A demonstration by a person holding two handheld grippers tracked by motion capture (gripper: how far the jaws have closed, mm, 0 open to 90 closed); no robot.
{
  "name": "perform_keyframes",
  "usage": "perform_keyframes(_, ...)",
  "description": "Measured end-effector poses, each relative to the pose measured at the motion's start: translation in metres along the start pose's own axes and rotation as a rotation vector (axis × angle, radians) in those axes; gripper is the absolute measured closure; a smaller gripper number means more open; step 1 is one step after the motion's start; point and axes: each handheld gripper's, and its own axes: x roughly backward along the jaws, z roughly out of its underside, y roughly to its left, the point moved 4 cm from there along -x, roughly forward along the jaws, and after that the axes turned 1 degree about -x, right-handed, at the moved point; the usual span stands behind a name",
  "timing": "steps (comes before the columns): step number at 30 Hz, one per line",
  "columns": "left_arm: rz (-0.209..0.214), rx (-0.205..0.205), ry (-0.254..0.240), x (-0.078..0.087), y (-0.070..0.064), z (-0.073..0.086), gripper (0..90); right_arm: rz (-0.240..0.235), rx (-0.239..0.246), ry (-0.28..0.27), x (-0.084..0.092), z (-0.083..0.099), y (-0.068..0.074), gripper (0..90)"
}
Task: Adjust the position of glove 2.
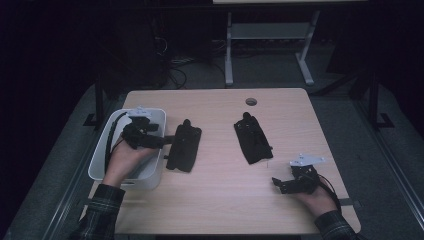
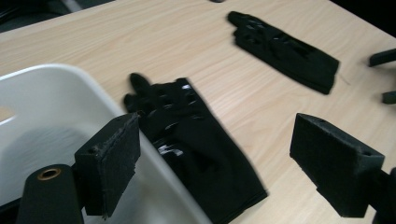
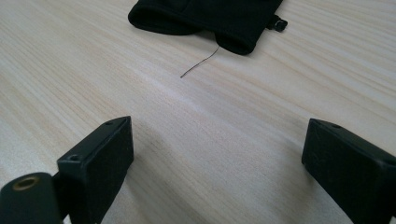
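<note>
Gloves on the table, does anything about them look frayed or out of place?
One small oddity: a loose thread trails from the cuff of the right-hand glove onto the table. The left-hand glove lies flat beside the white bin, looking intact.

Counter [image 1: 220,200]: light wood-grain top, rounded corners, round cable hole [image 1: 251,101] near the far edge. Floor [image 1: 65,150]: grey carpet, visible along both side edges. Beyond the far edge: a second desk with a white metal frame [image 1: 229,50], dark cables [image 1: 175,70] on the floor beside it. Room dim; surroundings mostly in darkness, light falls on the counter.
</note>
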Motion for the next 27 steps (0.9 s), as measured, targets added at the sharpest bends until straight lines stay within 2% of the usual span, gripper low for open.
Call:
perform_keyframes(2,0.018,-0.01,-0.007,-0.004,-0.01,-0.003,15.9,-0.001,0.0,0.018,0.0,-0.001,0.0,10.5)
perform_keyframes(4,0.029,-0.022,-0.012,-0.008,-0.02,-0.005,16.5,-0.01,0.001,0.038,0.002,-0.004,0.002,18.1)
perform_keyframes(9,0.061,-0.049,-0.02,-0.021,-0.046,-0.006,22.2,-0.032,0.008,0.033,0.004,-0.012,0.005,28.1)
perform_keyframes(14,0.089,-0.081,-0.013,-0.036,-0.069,0.003,34.1,-0.055,0.023,-0.002,0.005,-0.026,0.009,48.1)
perform_keyframes(18,0.115,-0.091,0.019,-0.05,-0.084,0.015,41.9,-0.067,0.036,-0.015,0.002,-0.038,0.011,62.7)
perform_keyframes(20,0.125,-0.117,0.034,-0.056,-0.09,0.023,46.4,-0.069,0.037,-0.029,-0.001,-0.045,0.01,72.8)
perform_keyframes(22,0.137,-0.128,0.056,-0.064,-0.096,0.033,45.9,-0.065,0.053,-0.023,-0.006,-0.052,0.01,81.2)
perform_keyframes(24,0.147,-0.139,0.088,-0.071,-0.099,0.042,40.5,-0.063,0.057,-0.026,-0.01,-0.058,0.01,88.3)
perform_keyframes(25,0.148,-0.156,0.097,-0.074,-0.1,0.046,38.3,-0.064,0.06,-0.023,-0.013,-0.061,0.01,90.0)
perform_keyframes(27,0.148,-0.162,0.112,-0.079,-0.103,0.054,33.9,-0.068,0.063,-0.013,-0.019,-0.067,0.01,90.0)
